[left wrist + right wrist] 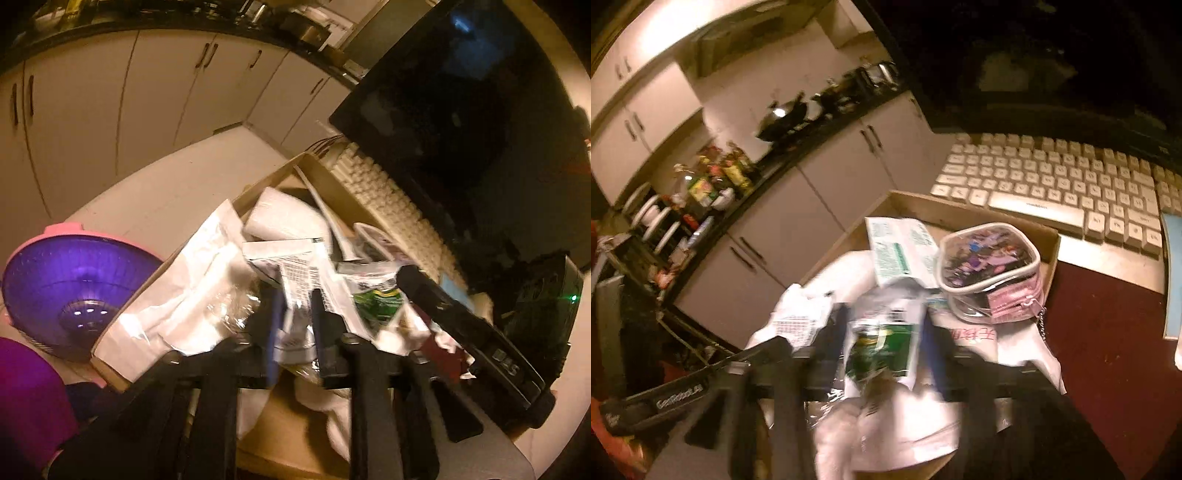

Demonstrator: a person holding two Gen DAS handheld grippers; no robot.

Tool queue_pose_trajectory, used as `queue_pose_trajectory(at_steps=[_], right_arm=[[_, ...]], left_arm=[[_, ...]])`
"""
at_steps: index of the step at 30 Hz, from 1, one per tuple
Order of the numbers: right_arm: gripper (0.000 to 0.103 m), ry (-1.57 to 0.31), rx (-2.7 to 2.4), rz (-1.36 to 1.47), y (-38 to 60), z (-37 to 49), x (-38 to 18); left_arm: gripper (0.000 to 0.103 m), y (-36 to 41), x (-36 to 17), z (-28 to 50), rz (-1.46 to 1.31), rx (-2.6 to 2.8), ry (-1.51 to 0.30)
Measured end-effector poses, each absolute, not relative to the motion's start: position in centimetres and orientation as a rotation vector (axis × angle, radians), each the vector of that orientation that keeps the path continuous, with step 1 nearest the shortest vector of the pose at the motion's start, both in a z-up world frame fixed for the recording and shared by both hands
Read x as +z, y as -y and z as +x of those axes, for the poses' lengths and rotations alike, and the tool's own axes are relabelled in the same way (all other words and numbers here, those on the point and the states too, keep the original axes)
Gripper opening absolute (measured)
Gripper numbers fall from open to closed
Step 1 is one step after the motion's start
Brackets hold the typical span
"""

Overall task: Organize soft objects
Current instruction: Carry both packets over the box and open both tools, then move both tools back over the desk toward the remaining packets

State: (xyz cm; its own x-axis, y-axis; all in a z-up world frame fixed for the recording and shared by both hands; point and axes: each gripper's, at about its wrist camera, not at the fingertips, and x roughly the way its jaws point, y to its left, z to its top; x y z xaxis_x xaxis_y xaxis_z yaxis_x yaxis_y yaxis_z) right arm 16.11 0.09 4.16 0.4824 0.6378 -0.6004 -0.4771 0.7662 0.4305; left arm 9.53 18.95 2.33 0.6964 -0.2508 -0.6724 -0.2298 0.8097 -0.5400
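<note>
A cardboard box (332, 184) (964, 214) holds a heap of soft packets and bags. My left gripper (293, 299) is shut on a white printed packet (299, 273) above the heap. My right gripper (882, 336) is shut on a green and white packet (882, 343); that packet also shows in the left wrist view (376, 301). A clear pouch with pink trim (990, 273) lies at the box's right side. A large white bag (177, 291) lies at the left of the box. The other gripper's black body (465, 321) crosses the right of the left wrist view.
A white keyboard (1052, 184) (388, 199) and a dark monitor (461, 110) stand behind the box. A purple colander (70, 288) sits left of the box. A dark red mat (1108, 332) lies to its right. White kitchen cabinets (110, 103) stand beyond.
</note>
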Motion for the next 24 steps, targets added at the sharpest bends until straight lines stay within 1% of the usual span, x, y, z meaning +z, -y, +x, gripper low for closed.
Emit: queue_pose_trajectory(at_steps=[1, 2, 6, 10, 13, 17, 21, 24], right_arm=[[0.068, -0.802, 0.682, 0.221, 0.3, 15.7, 4.6], [0.068, -0.795, 0.686, 0.221, 0.6, 15.4, 4.9], [0.068, -0.776, 0.707, 0.267, 3.7, 12.6, 5.6], [0.068, -0.773, 0.691, 0.257, 7.3, 9.2, 4.0], [0.068, -0.826, 0.634, 0.266, 10.3, 8.1, 2.1], [0.068, -0.857, 0.586, 0.292, 14.3, 7.7, 1.0], [0.068, -0.863, 0.477, 0.344, 18.4, 7.8, 0.3], [0.068, -0.834, 0.406, 0.382, 21.1, 7.8, 0.6]], left_arm=[[0.053, -18.9, 2.6, 9.1, -0.647, -0.014, -0.803], [0.057, -18.7, 2.9, 8.6, -0.649, -0.007, -0.786], [0.057, -17.1, 4.5, 5.6, -0.582, 0.010, -0.701], [0.057, -14.1, 4.8, 2.9, -0.511, -0.026, -0.660], [0.057, -10.8, 4.0, 2.8, -0.476, -0.104, -0.726], [0.057, -7.1, 3.1, 3.6, -0.441, -0.190, -0.797], [0.057, -4.1, 3.1, 4.2, -0.408, -0.232, -0.814], [0.057, -2.7, 2.6, 4.9, -0.417, -0.248, -0.858]])
